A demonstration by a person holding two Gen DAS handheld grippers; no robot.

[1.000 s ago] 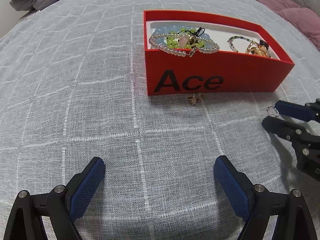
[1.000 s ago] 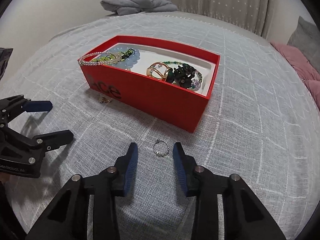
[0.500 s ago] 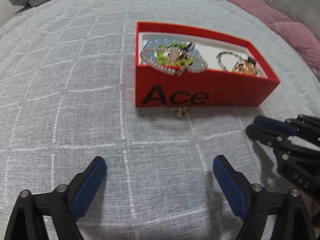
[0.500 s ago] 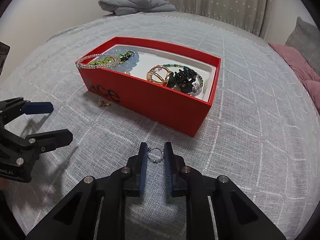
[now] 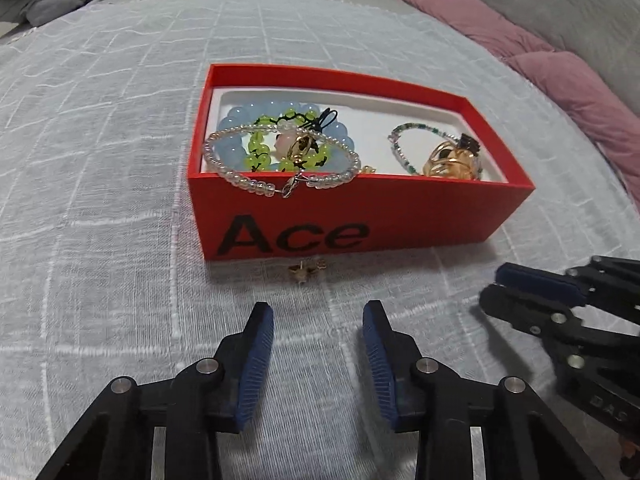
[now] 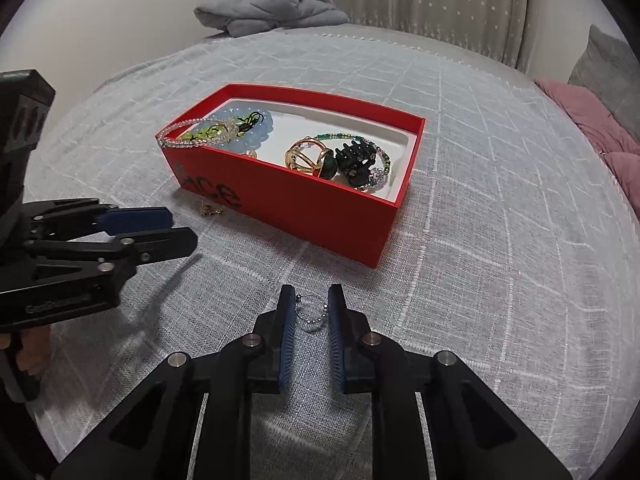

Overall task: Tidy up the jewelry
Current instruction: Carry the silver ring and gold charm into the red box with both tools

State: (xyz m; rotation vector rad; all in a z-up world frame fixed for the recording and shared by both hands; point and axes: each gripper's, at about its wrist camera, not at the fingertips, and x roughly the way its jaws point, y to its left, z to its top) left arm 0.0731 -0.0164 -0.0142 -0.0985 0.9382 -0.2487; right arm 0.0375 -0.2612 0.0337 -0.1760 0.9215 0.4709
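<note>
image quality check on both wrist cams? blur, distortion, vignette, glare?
Left wrist: sharp; fisheye bows the cloth grid; the red box print "Ace" is crisp; soft shadow under the left claw. Right wrist: dark vignette in the corners; strong barrel bend; the beaded ring between the right claw pads is small but resolved. No glare in either.

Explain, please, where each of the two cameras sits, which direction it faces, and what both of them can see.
Left wrist: sits on the left gripper, low over the grey cloth, facing the "Ace" side of the red box and a small gold earring; the right gripper shows at right.
Right wrist: sits on the right gripper, facing the box corner obliquely, a silver ring between its fingers; the left gripper shows at left.
Shared: box, earring, cloth, both grippers.
</note>
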